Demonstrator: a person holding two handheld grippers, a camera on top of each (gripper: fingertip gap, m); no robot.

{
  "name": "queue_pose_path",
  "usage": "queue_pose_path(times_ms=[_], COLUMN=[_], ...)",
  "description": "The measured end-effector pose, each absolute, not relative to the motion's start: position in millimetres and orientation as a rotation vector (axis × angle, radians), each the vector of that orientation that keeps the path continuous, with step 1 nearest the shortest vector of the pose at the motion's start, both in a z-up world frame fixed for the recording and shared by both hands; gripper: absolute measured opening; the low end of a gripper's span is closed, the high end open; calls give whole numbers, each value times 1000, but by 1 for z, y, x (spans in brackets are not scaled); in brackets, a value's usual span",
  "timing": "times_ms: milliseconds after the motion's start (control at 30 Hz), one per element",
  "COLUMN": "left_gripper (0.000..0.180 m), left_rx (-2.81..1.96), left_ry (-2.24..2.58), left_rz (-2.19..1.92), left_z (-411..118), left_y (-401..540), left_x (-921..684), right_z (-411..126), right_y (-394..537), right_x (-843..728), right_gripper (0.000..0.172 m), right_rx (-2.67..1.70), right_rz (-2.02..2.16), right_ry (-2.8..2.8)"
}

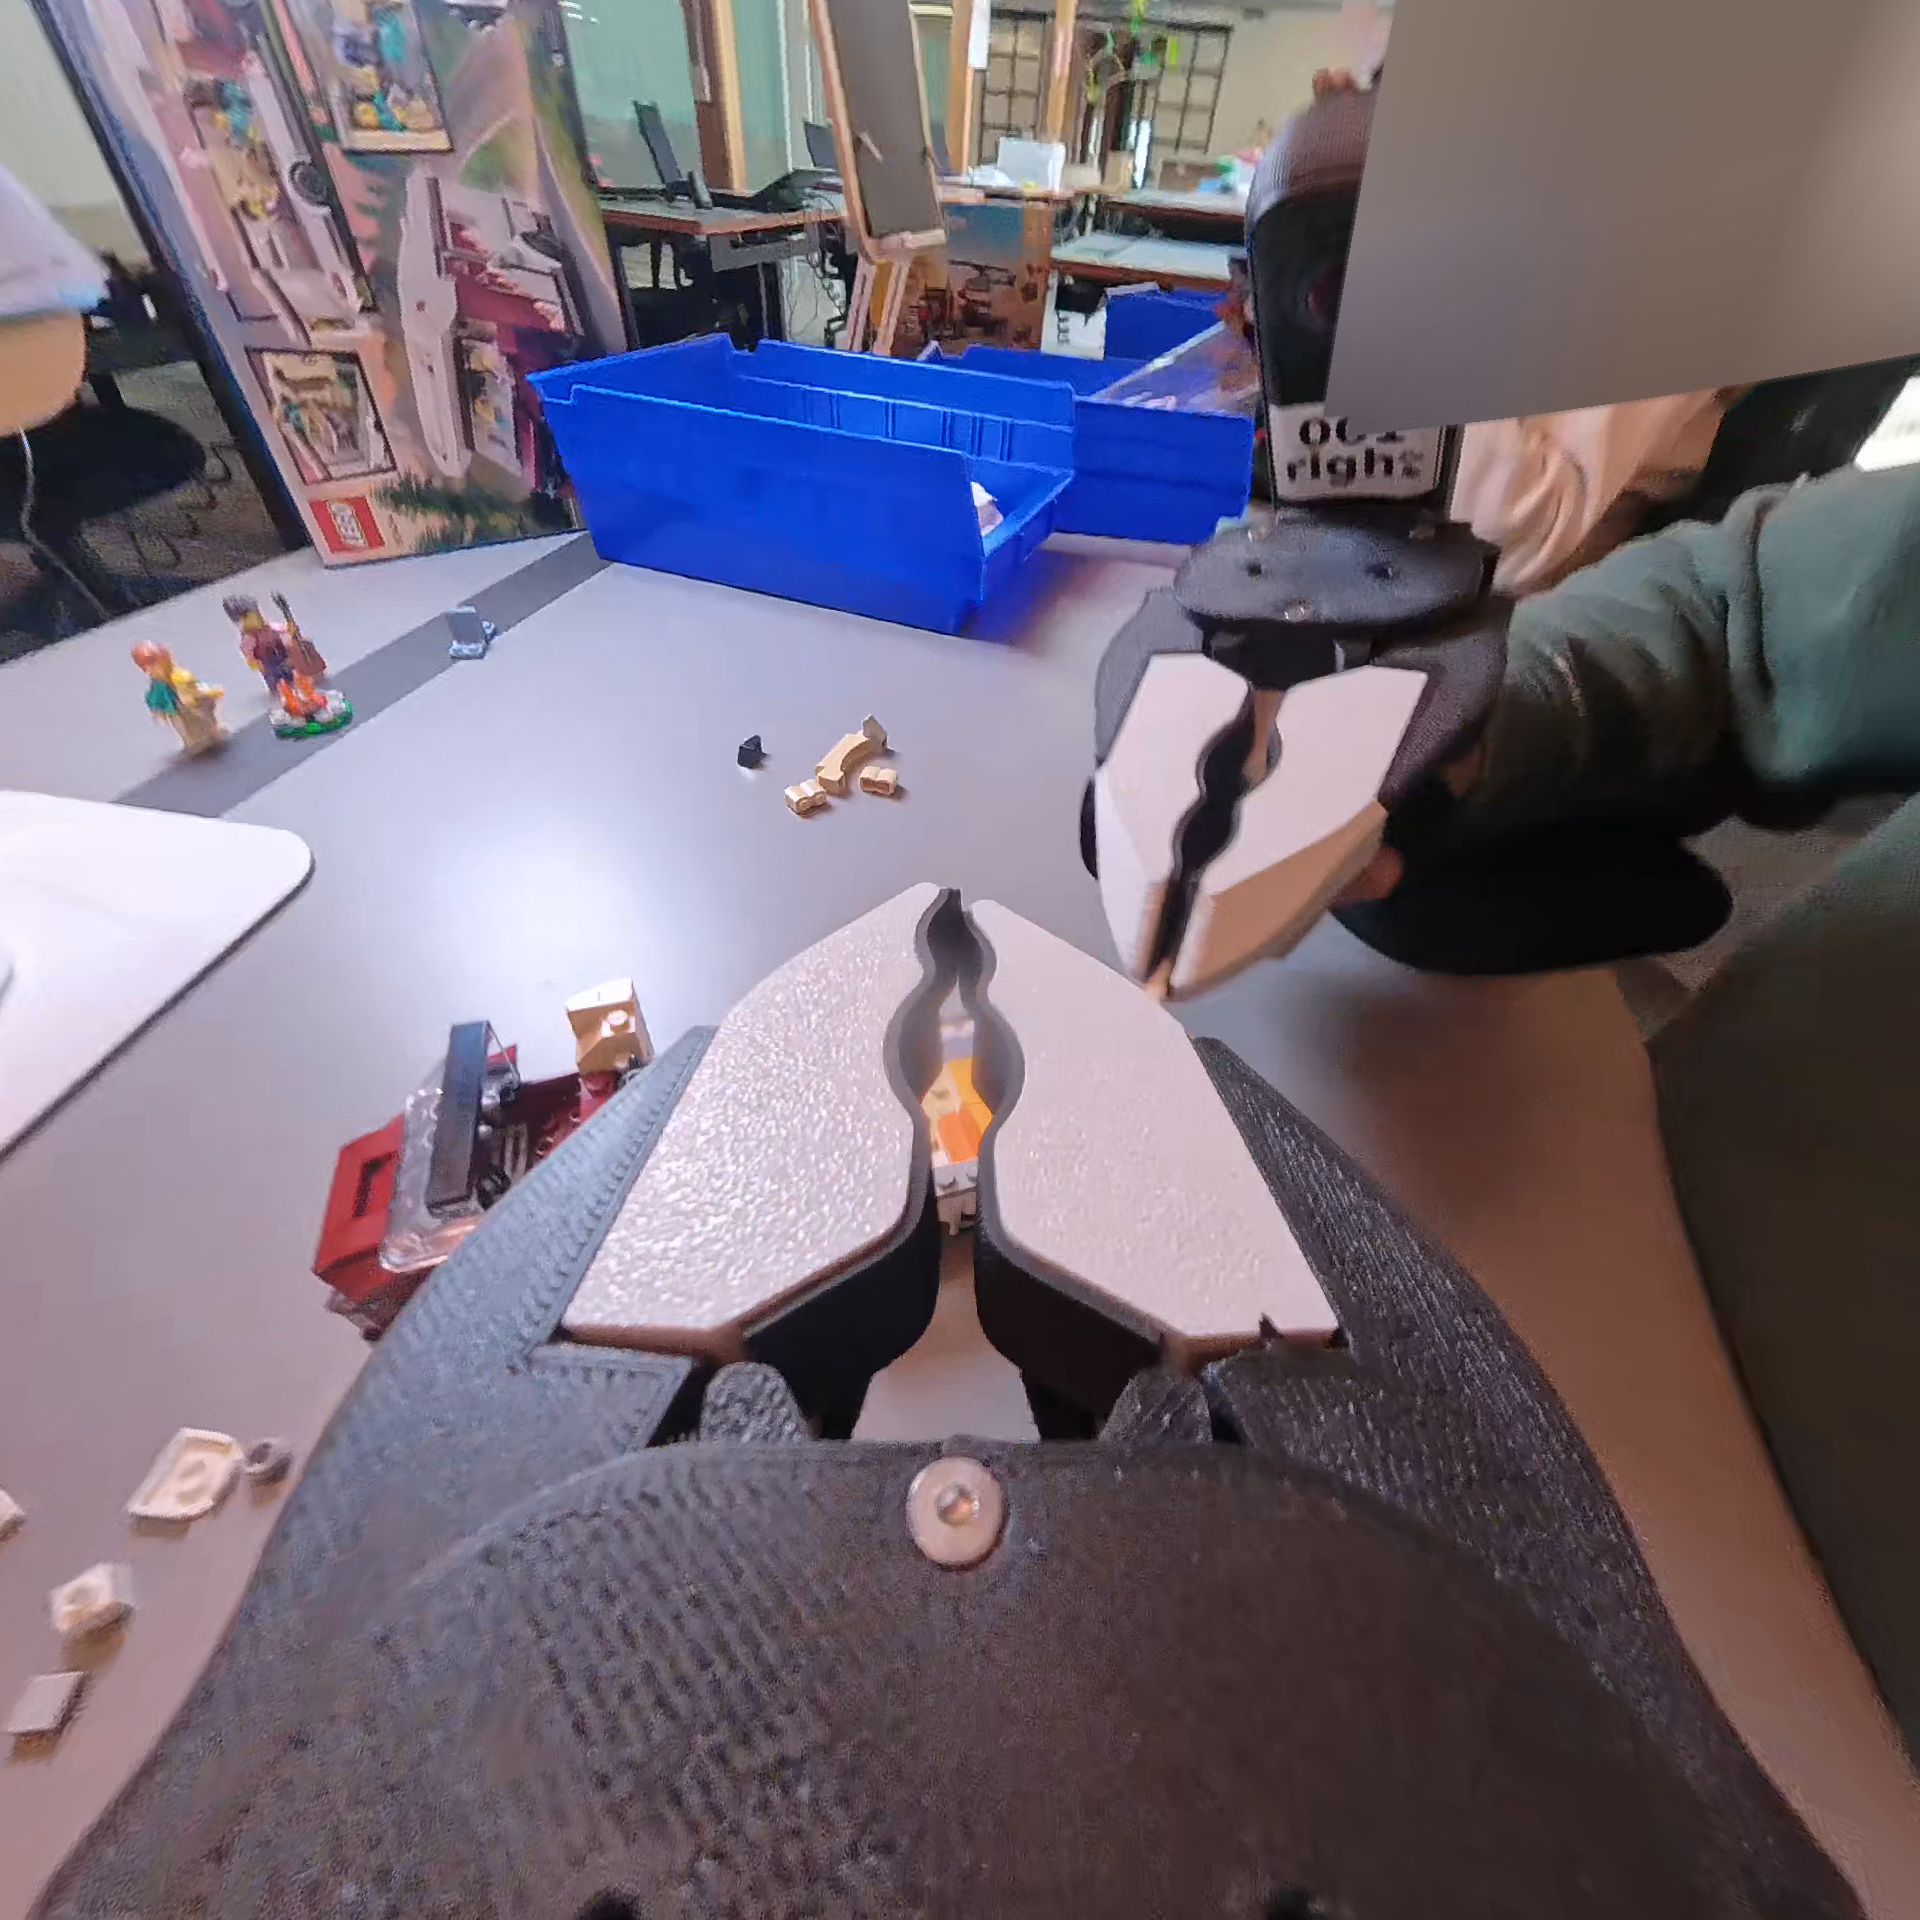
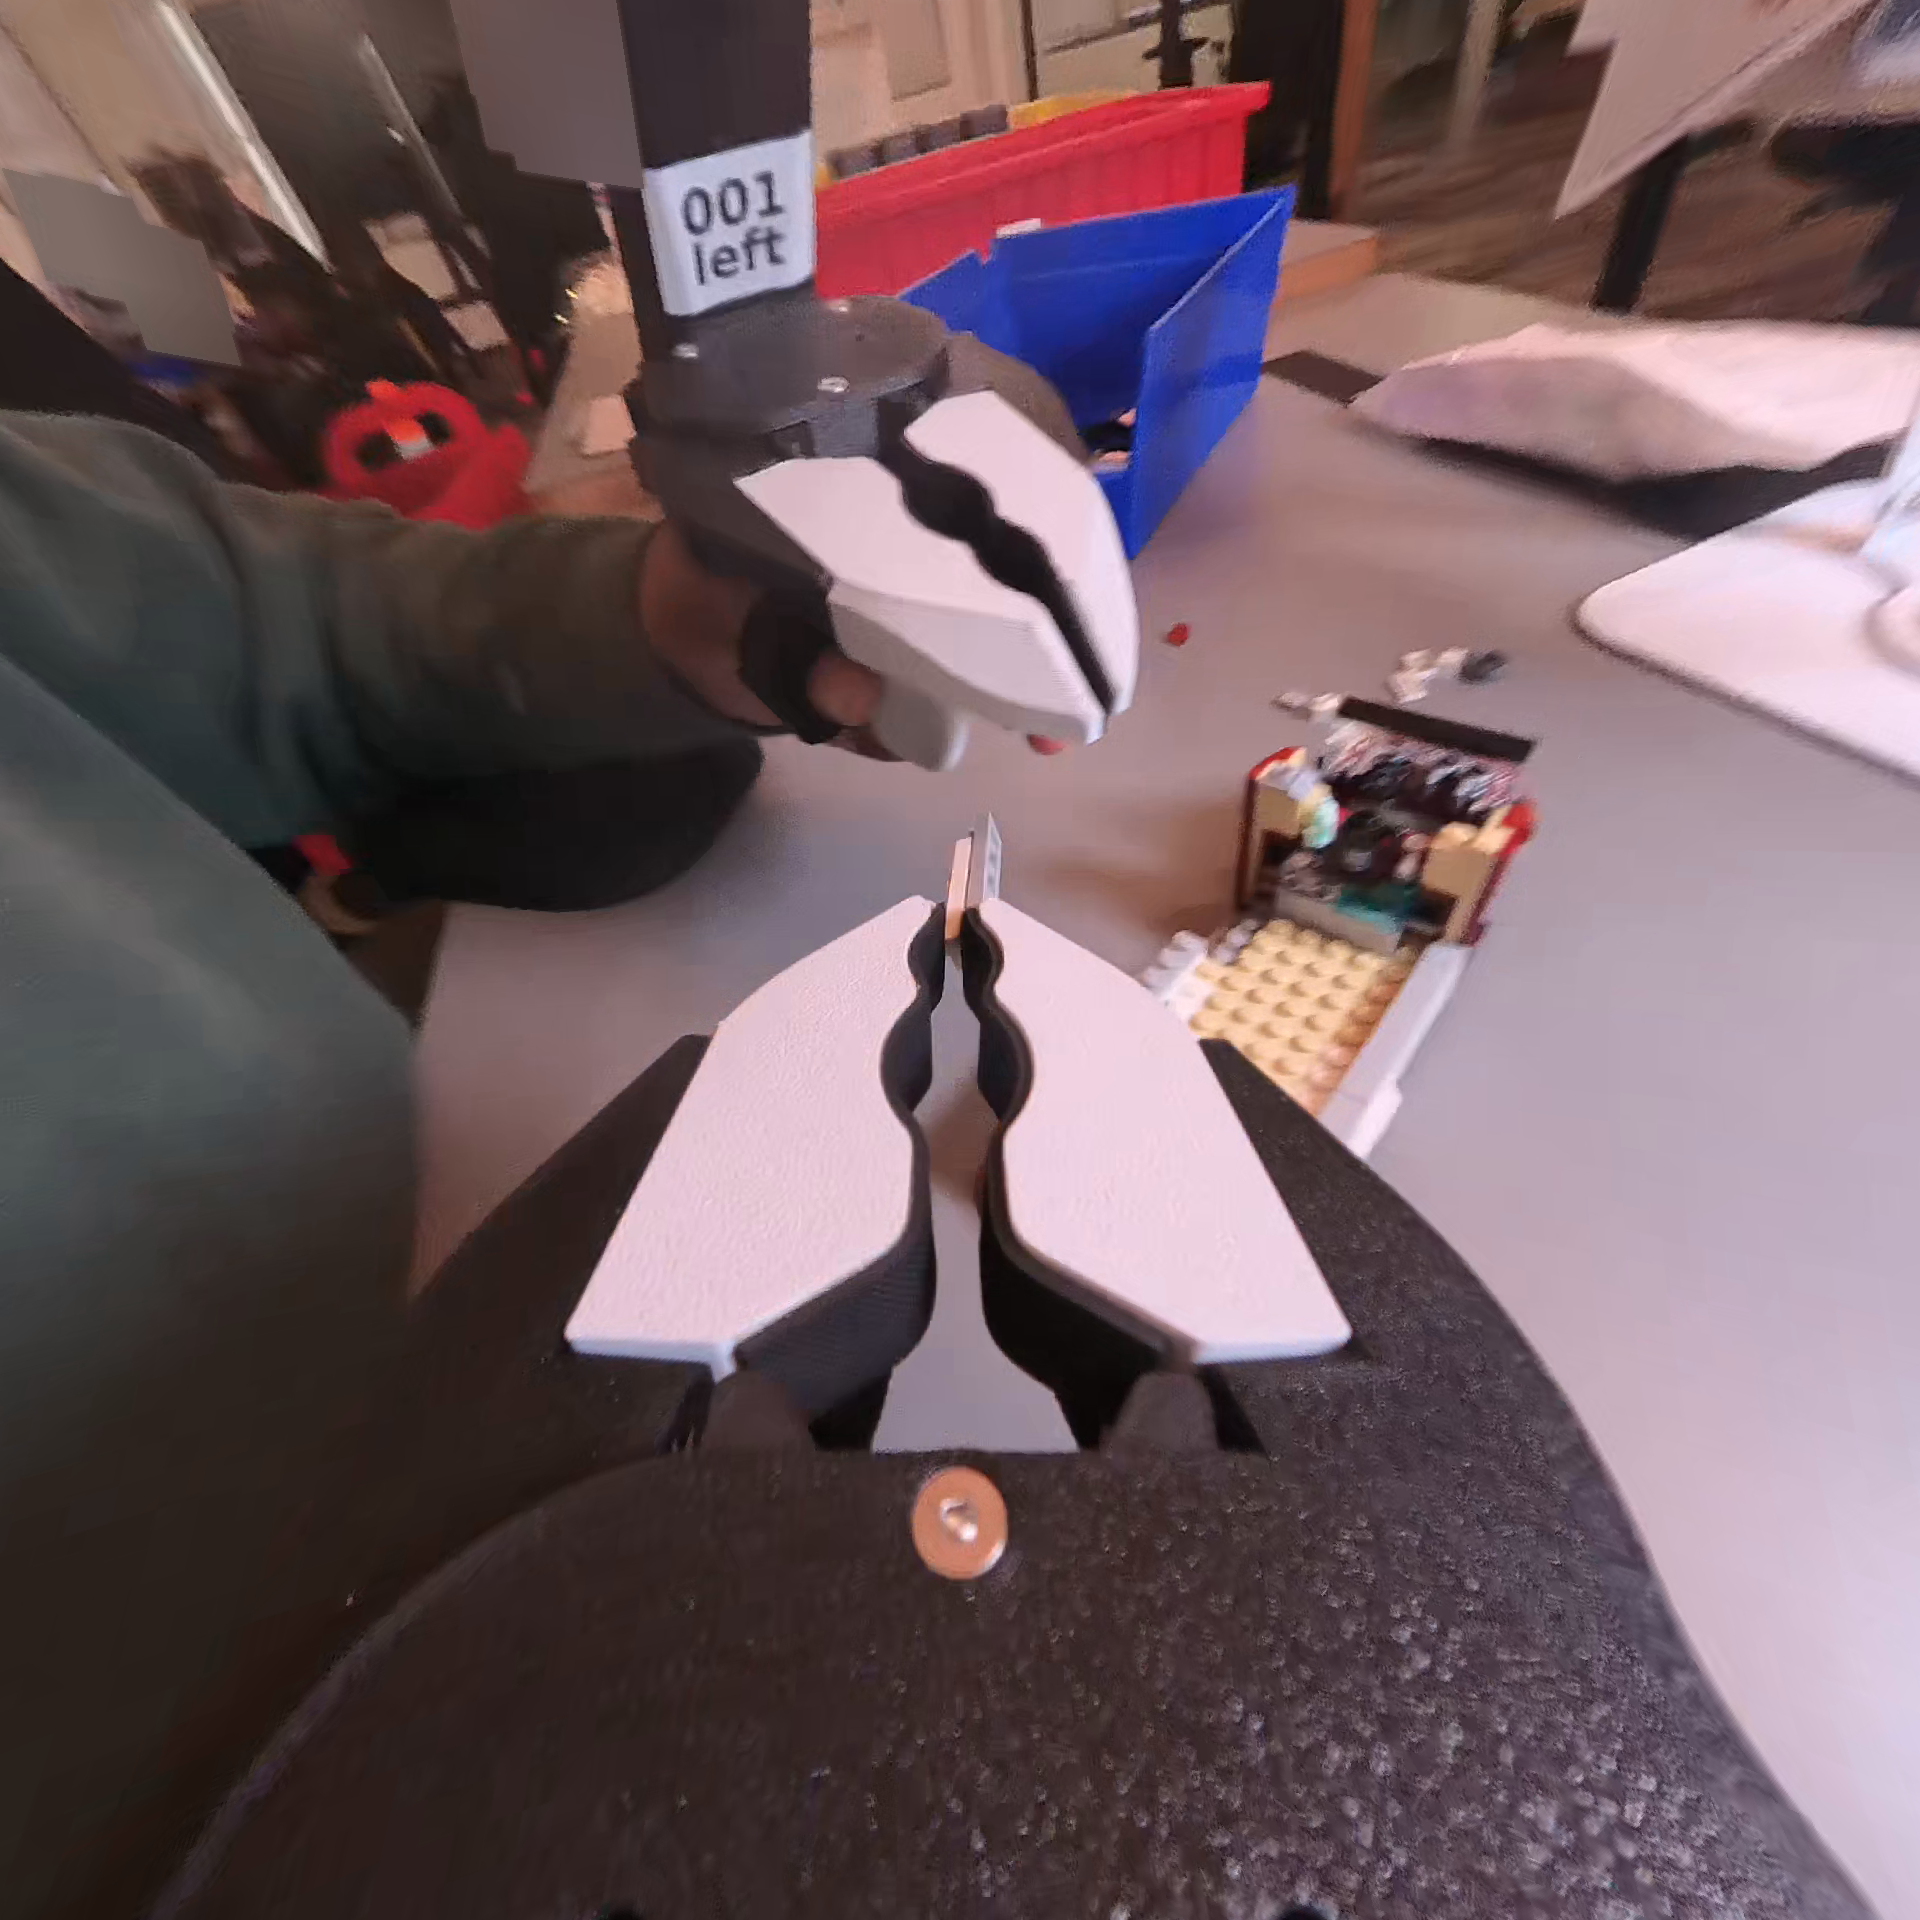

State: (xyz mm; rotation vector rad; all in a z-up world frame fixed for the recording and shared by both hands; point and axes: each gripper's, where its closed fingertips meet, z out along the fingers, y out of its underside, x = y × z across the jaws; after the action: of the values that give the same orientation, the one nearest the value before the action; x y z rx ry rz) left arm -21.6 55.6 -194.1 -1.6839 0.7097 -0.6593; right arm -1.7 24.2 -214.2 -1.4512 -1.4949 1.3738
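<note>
Overhead, left tongs (image 1: pixel 961 914) are pressed together on nothing while right tongs (image 2: pixel 961 914) clamp a thin tan-and-grey plate (image 2: pixel 975 868) above the table (image 2: pixel 1558 1143), near a brick model (image 2: pixel 1382 862).

We see 2 toy figures (image 1: pixel 239 675) standing on the grey table (image 1: pixel 582 883), a blue bin (image 1: pixel 810 488) beyond them, and a tall printed box (image 1: pixel 343 270) upright behind. A red bin (image 2: pixel 1039 177) sits further back, and a white mat (image 1: pixel 114 914) lies at the table's left.
</note>
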Motion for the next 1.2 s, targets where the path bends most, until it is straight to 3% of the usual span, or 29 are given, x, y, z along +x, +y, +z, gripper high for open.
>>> queue_pose_path(times_ms=[133,200,233,333,433,700,1033,1200], left_gripper=[0,19,20,19,6,5,4,4], left_rx=[-1636,-1645,-1634,-1627,-1602,-1629,-1734,-1670], left_ry=[804,825,850,939,999,1049,795,704], left_rz=[-686,-770,-795,-804,-801,-723,-870,-1126], left_z=[-190,-192,-192,-198,-200,-206,-209,-195], left_y=[44,40,36,28,20,20,38,35], left_x=[-17,-16,-15,-6,1,5,-4,-11], right_z=[-190,-191,-191,-192,-191,-186,-195,-189], right_y=[32,31,29,26,26,25,26,41], right_x=[5,10,11,13,13,13,9,16], right_gripper=[3,3,3,3,3,3,5,3], right_rx=[-1358,-1343,-1342,-1363,-1378,-1422,-1135,-1166], right_rz=[1440,1483,1518,1617,1673,1855,1175,1200], right_ry=[-1490,-1506,-1507,-1509,-1502,-1436,-1563,-1563])
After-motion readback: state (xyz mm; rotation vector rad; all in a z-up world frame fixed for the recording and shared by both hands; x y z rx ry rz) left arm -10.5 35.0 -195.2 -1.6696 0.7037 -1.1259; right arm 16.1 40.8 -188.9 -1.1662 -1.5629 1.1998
